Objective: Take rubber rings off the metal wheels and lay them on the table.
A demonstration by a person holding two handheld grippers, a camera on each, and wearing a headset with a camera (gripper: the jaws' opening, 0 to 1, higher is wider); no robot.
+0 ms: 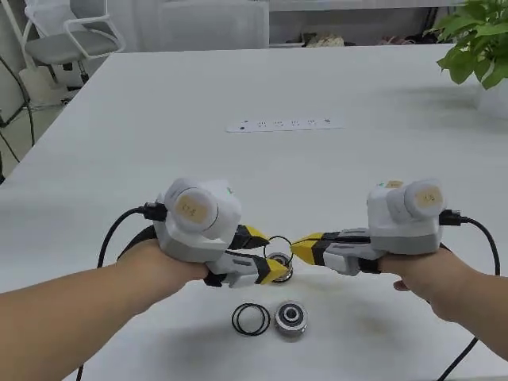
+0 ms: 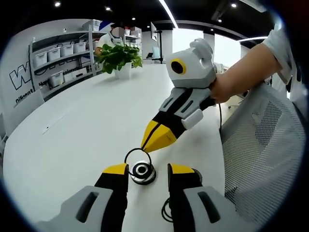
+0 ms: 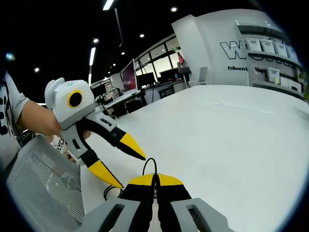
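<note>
Your left gripper (image 2: 148, 170) has its yellow-tipped jaws spread wide, straddling a small metal wheel (image 2: 142, 172). The wheel is a shiny round hub with a dark centre, lying flat on the table (image 1: 357, 159). Whether either jaw touches it, I cannot tell. Your right gripper (image 2: 145, 145) has its jaws pressed tight together, pinching a thin black rubber ring (image 2: 130, 154) that loops up from that wheel. Nearer to you in the head view, a second wheel (image 1: 291, 316) lies just beside two loose rings (image 1: 251, 319), thin overlapping circles flat on the top. The table is broad, smooth and matte white, with a white power strip (image 1: 284, 125) lying farther out. A leafy green plant (image 1: 476, 44) stands at the far right, and a white office chair (image 1: 71, 36) sits beyond the far left corner.
</note>
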